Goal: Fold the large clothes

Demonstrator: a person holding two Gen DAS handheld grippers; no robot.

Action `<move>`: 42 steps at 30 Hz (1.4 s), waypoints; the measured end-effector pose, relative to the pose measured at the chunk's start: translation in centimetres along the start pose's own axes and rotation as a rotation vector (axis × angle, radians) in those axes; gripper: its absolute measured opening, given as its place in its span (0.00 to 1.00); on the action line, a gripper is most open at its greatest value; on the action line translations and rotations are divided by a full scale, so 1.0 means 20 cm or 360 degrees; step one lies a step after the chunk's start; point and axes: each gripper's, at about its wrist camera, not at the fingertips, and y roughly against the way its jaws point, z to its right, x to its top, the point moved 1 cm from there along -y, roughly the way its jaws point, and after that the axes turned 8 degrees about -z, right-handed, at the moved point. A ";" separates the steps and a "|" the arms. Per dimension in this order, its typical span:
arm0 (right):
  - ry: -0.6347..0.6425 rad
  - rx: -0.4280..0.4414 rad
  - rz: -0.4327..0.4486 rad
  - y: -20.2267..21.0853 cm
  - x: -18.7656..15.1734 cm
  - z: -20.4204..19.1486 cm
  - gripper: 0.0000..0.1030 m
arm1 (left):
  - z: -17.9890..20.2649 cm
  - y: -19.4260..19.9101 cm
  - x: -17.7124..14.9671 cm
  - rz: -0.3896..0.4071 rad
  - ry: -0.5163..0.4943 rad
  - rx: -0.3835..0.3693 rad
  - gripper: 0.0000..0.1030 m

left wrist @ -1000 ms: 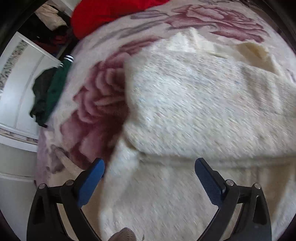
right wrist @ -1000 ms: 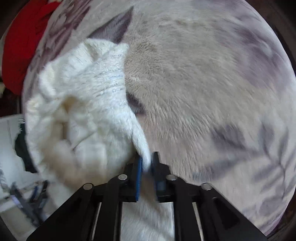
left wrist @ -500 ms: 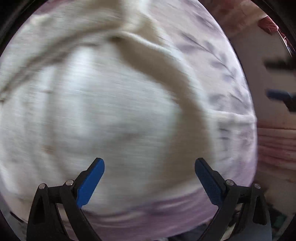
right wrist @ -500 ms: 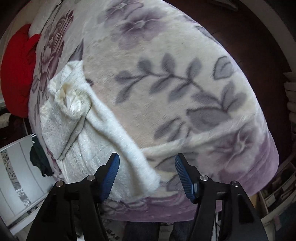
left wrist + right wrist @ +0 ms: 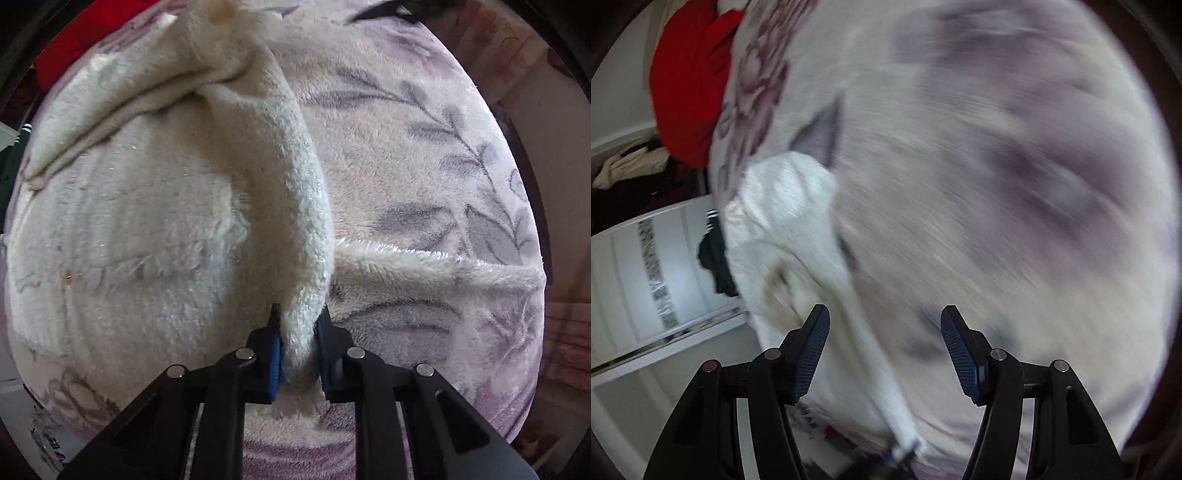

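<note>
now left gripper (image 5: 297, 354) just closed, clamped on cream fleece garment (image 5: 147, 229), right gripper (image 5: 884, 347) jaws apart, w/ nothing gripped

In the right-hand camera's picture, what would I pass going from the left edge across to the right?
White cabinet → dark green garment → fluffy white garment → floral blanket.

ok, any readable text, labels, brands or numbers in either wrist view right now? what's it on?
Nothing can be read in either view.
Dark lettering on a white object past the bed's edge, right wrist view: motion-blurred, unreadable.
Dark print on a pale object at the lower left, left wrist view: too small to read.
White fluffy garment and floral blanket: no label or wording visible.
</note>
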 end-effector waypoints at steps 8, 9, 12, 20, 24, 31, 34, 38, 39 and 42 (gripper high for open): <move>-0.0220 0.0211 -0.0224 -0.50 0.44 -0.14 0.58 | -0.05 0.06 -0.03 0.0010 0.0093 -0.0015 0.12; -0.0241 0.0179 -0.0213 -0.54 0.44 -0.14 0.27 | -0.06 0.07 -0.04 0.0012 0.0095 -0.0018 0.12; -0.0142 -0.0075 -0.0080 -0.53 0.39 -0.25 0.10 | -0.03 0.09 -0.05 0.0028 0.0069 -0.0024 0.12; 0.0066 -0.0374 0.0014 -0.43 0.41 -0.39 0.10 | -0.10 0.10 -0.06 0.0005 0.0125 -0.0076 0.12; 0.0053 -0.0226 -0.0141 -0.41 0.40 -0.39 0.50 | -0.23 0.14 -0.09 0.0049 0.0179 -0.0089 0.12; -0.0106 -0.0021 -0.0078 -0.48 0.34 -0.29 0.12 | -0.49 0.36 -0.17 0.0178 0.0298 -0.0112 0.11; 0.0014 -0.0119 0.0012 -0.41 0.26 -0.48 0.11 | -0.65 0.50 -0.20 0.0269 0.0342 -0.0097 0.11; 0.0098 -0.0149 0.0070 -0.32 0.16 -0.80 0.11 | -0.96 0.69 -0.25 0.0374 0.0485 -0.0094 0.11; 0.0134 -0.0156 0.0069 -0.33 0.13 -0.93 0.11 | -1.02 0.72 -0.24 0.0392 0.0527 -0.0092 0.11; 0.0252 -0.0215 0.0057 -0.36 0.04 -1.32 0.11 | -1.29 0.78 -0.29 0.0427 0.0663 -0.0088 0.11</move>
